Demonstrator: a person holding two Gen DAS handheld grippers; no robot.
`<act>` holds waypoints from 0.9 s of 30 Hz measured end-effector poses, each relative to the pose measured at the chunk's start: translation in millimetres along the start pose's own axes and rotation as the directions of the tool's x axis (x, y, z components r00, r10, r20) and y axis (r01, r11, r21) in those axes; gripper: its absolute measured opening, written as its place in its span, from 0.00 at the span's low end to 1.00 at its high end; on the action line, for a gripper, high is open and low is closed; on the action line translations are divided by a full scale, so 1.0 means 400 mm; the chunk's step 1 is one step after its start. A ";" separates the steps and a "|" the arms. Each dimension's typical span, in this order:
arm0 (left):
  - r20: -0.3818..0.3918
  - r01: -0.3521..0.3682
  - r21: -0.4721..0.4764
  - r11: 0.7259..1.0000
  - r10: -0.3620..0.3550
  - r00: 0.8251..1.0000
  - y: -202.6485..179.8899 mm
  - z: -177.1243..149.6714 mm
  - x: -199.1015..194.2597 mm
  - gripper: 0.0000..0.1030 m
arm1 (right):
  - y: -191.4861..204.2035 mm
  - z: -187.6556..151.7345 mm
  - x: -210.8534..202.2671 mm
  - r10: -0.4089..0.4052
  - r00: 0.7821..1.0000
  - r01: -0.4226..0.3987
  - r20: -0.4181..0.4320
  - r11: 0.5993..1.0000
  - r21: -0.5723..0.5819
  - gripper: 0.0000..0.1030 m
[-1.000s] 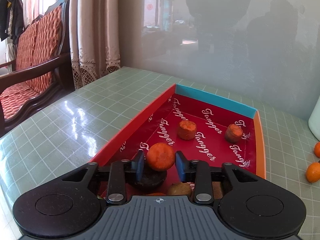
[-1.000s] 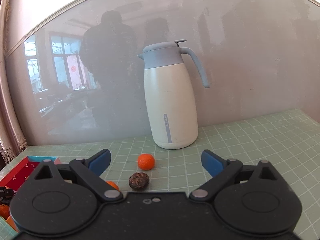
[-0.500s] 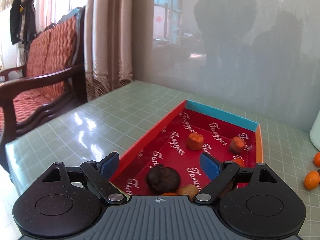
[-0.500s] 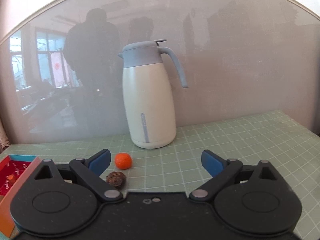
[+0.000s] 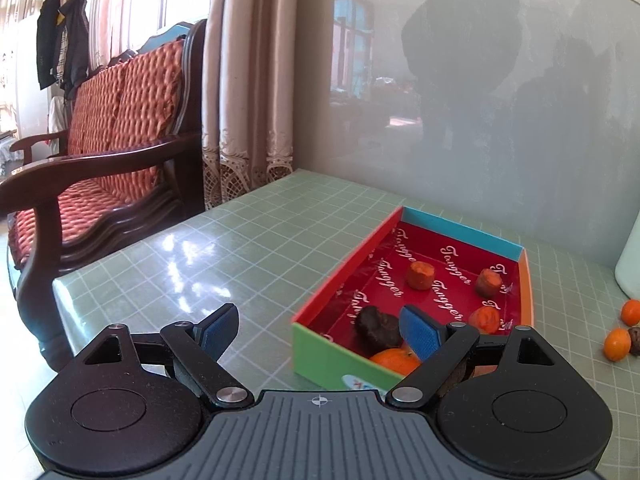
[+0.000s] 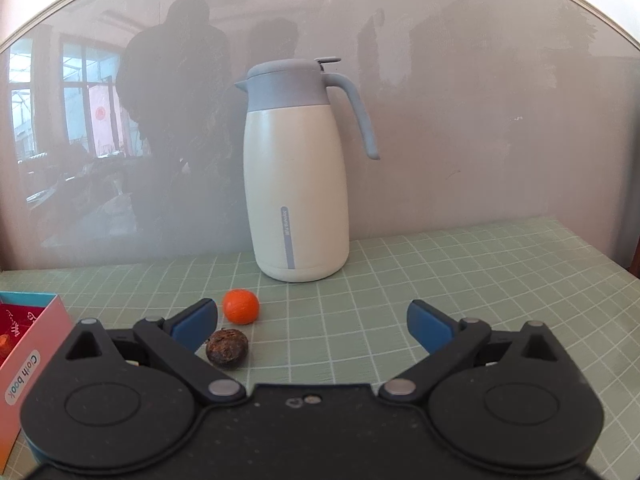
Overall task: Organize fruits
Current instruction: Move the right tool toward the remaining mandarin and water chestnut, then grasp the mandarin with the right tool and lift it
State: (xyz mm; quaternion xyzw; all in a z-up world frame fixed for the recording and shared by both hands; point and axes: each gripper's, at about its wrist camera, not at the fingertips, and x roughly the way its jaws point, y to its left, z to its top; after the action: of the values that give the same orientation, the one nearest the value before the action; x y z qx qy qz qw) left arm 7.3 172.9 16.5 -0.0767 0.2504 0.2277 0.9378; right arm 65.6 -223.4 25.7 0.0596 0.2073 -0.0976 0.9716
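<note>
Reading "Tangger" inside box point(image 5: 416, 240); "Cloth book" outside point(image 6: 24, 376).

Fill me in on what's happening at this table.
A person with a gripper in each hand is sorting fruit into a red box. Both the left gripper and the right gripper are open and empty. Several pieces already lie in the box; an orange and a dark brown fruit wait on the table near a white jug.
</note>
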 end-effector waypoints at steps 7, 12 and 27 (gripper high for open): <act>0.003 -0.059 -0.033 0.998 0.059 0.998 0.080 -0.012 -0.010 0.85 | 0.081 -0.012 0.037 0.071 0.996 -0.072 -0.047 0.997 -0.025 0.99; 0.011 -0.121 -0.075 0.990 0.122 0.992 0.158 -0.019 -0.017 0.87 | 0.160 -0.024 0.066 0.141 0.986 -0.147 -0.084 0.987 -0.068 0.99; -0.019 -0.187 -0.206 0.960 0.188 0.982 0.321 -0.031 0.005 0.90 | 0.274 -0.069 0.185 0.107 0.966 -0.153 -0.234 0.971 -0.186 0.77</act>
State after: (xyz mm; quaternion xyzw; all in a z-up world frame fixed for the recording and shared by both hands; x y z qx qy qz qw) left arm -56.3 284.0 1.1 -0.1498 0.2309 0.3405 0.8991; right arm 144.8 -124.6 -21.6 -0.0156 0.3192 -0.0044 0.9475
